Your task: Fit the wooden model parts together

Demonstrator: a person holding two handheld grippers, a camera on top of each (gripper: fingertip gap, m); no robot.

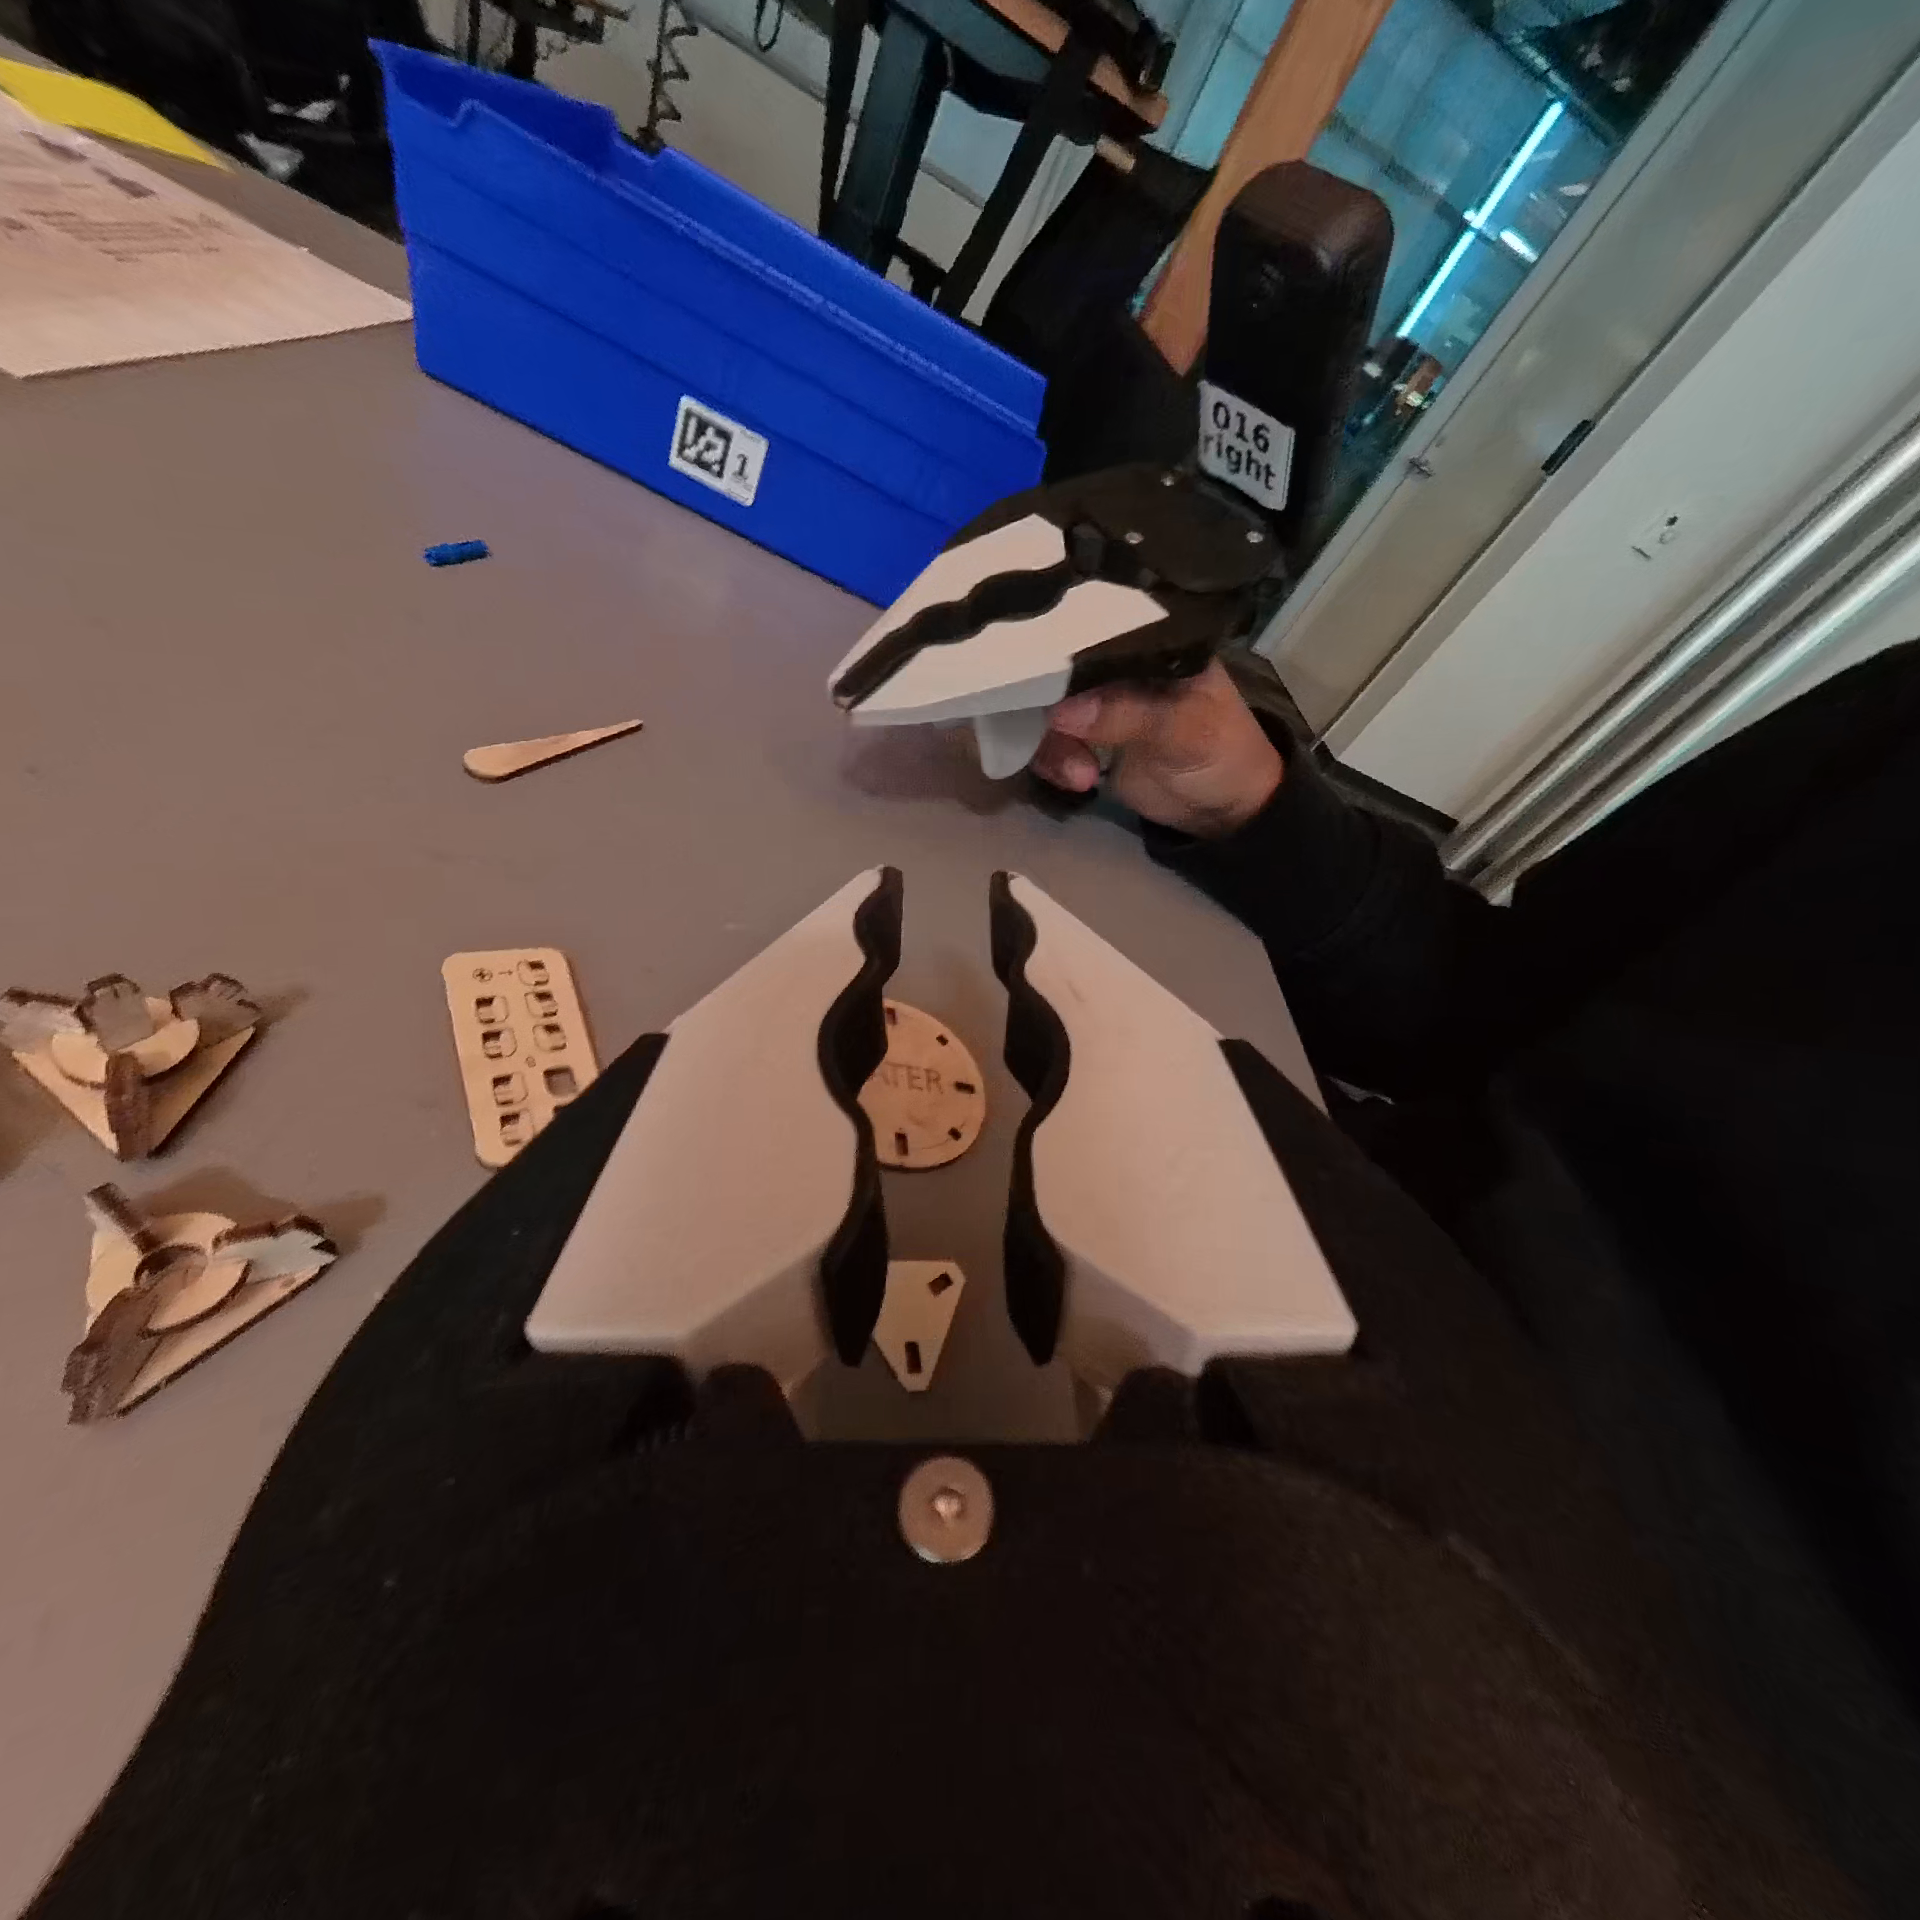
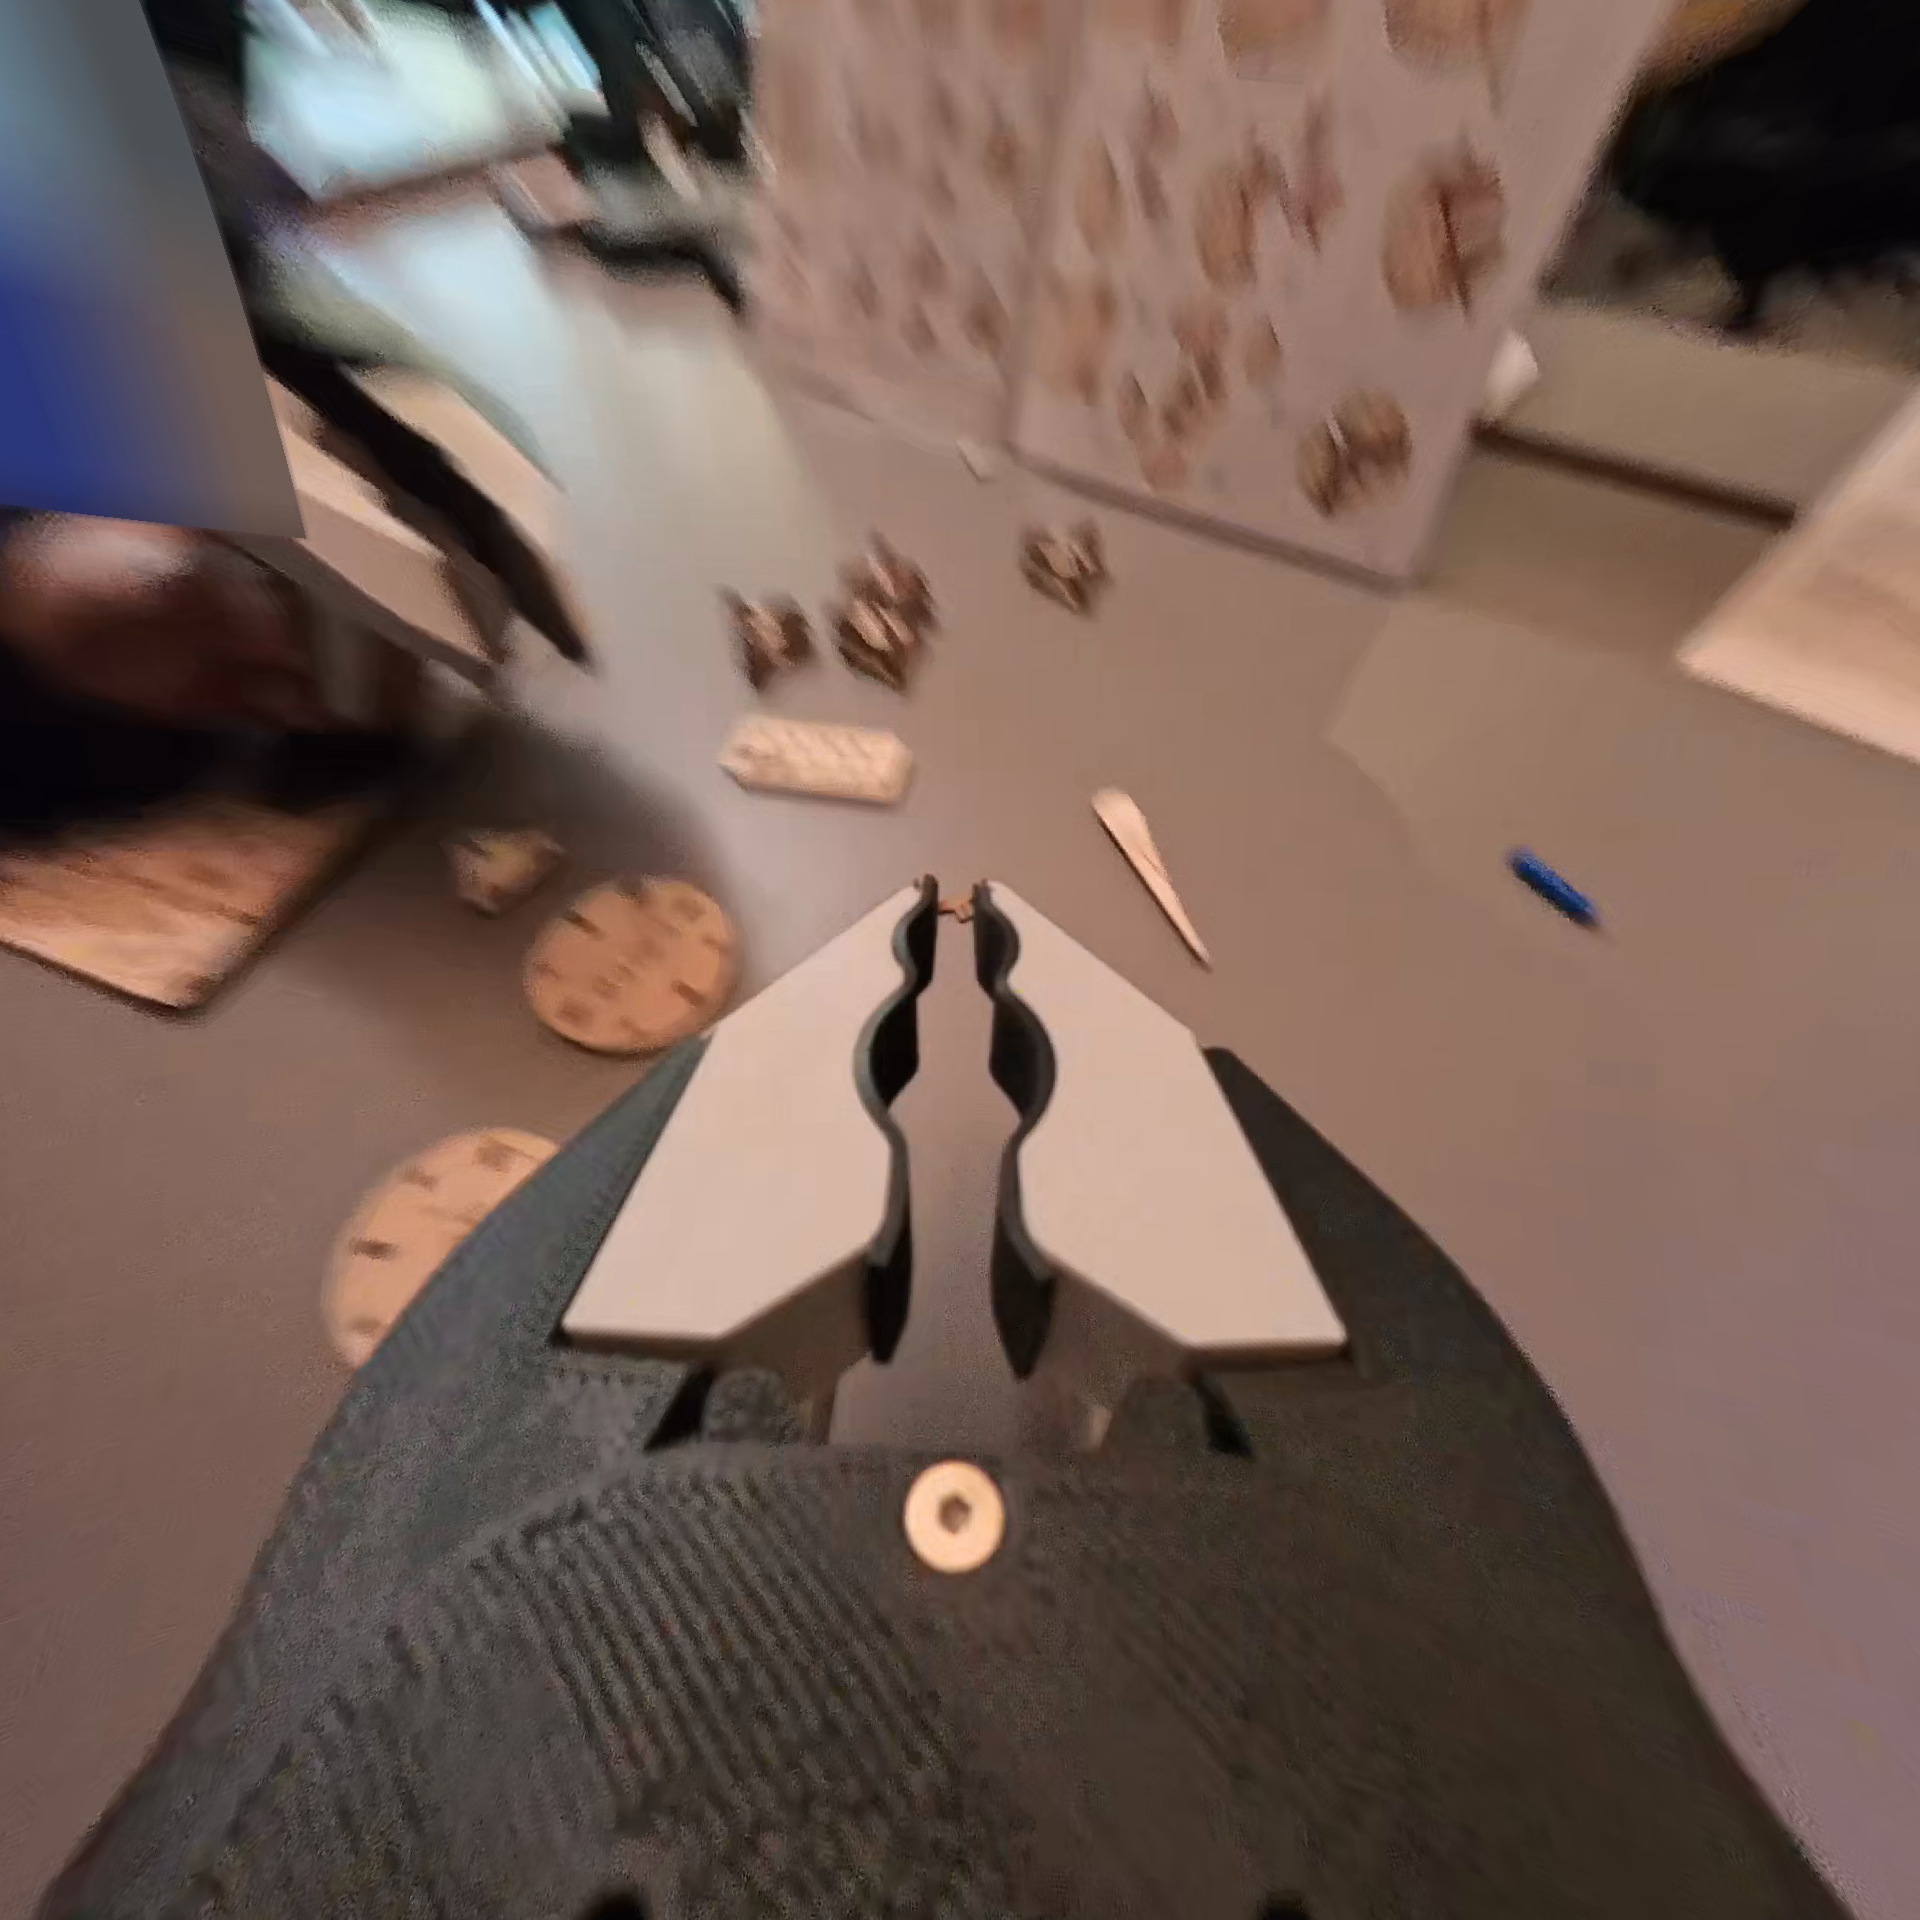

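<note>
Grey table (image 1: 260,644) with wooden pieces (image 1: 520,1055), blue bin (image 1: 717,312), perhaps office.

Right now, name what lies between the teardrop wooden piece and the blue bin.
A small blue peg on otherwise bare table, seen in the left wrist view.

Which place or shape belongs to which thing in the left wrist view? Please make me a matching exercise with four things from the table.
Things:
1. blue bin
2. round wooden disc
3. teardrop wooden piece
4. slotted wooden plate

Descriptions:
A. seen between the open fingers of the left tool
B. stands at the far side of the grey table, with a white sticker
C. flat, tapering to a point
D. lies just left of the left tool

Pairs: 1-B, 2-A, 3-C, 4-D
</note>
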